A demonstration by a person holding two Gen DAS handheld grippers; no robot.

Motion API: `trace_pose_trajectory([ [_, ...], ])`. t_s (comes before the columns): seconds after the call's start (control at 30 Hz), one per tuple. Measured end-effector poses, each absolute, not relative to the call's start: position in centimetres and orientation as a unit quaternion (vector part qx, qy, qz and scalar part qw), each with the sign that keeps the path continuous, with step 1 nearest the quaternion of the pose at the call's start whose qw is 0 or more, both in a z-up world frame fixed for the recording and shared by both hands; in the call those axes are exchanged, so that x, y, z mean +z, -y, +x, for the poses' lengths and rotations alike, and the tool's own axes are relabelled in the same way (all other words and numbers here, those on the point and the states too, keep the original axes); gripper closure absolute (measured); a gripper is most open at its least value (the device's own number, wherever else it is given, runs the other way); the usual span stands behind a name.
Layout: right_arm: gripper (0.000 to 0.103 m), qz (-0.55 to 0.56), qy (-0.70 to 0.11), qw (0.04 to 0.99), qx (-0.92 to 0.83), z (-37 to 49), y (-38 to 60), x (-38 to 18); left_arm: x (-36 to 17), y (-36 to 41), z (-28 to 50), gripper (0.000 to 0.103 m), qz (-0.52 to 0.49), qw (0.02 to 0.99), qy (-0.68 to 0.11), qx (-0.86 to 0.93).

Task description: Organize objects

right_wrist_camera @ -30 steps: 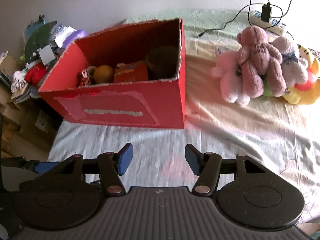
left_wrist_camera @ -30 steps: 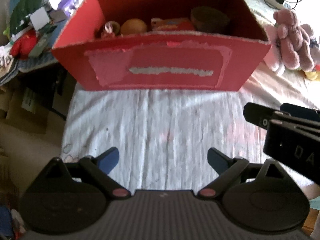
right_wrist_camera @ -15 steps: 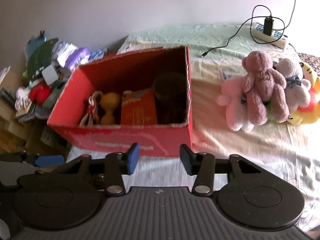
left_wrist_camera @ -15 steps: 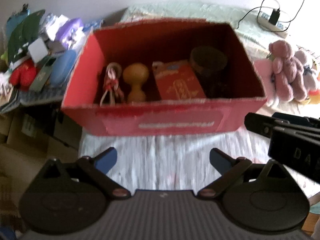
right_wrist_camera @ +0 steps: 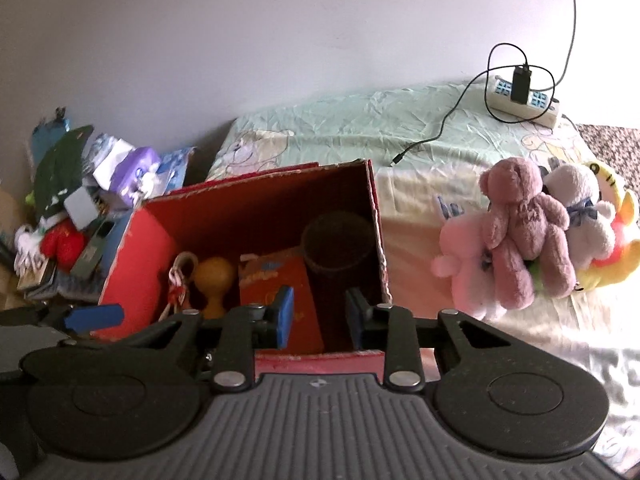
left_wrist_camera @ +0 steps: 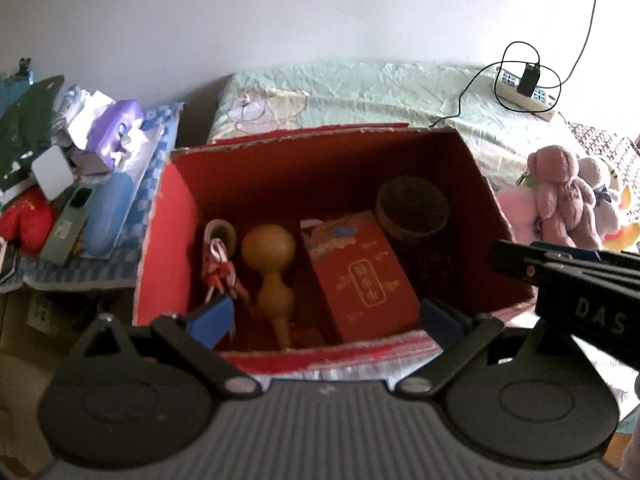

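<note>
A red cardboard box [left_wrist_camera: 168, 240] [right_wrist_camera: 136, 240] stands open on the bed. Inside it lie a red-and-white cord bundle [left_wrist_camera: 218, 264], a tan gourd [left_wrist_camera: 272, 268] [right_wrist_camera: 214, 280], a red packet [left_wrist_camera: 360, 276] [right_wrist_camera: 276, 284] and a dark round pot [left_wrist_camera: 412, 208] [right_wrist_camera: 338, 240]. My left gripper [left_wrist_camera: 325, 320] hangs open above the box's near wall with nothing between its fingers. My right gripper [right_wrist_camera: 320, 314] hovers over the box's near right corner; its jaws are closing on nothing. It also shows from the side as the right gripper [left_wrist_camera: 560, 268] in the left wrist view.
A heap of plush toys [right_wrist_camera: 524, 232] [left_wrist_camera: 560, 196] lies on the bed right of the box. A power strip [right_wrist_camera: 520, 100] with a cable sits at the far right. A cluttered pile [left_wrist_camera: 80, 168] of bags and packets stands left of the bed.
Both grippers have risen, so the views now look down into the box instead of at its front wall. The right gripper's fingers have drawn closer together.
</note>
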State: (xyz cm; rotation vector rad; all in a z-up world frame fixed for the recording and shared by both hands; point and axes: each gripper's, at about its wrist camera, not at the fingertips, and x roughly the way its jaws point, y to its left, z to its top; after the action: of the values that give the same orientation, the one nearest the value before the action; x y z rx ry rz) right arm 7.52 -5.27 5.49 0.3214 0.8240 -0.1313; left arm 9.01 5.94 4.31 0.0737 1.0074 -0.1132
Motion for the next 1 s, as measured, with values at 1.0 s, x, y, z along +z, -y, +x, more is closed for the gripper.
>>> trace_pose_trajectory([
  [1.0, 0.078, 0.071, -0.384, 0.917, -0.085, 11.1, 1.8, 4.5, 1.8, -10.2, 11.8, 0.004, 0.024, 0.874, -0.486, -0.009],
])
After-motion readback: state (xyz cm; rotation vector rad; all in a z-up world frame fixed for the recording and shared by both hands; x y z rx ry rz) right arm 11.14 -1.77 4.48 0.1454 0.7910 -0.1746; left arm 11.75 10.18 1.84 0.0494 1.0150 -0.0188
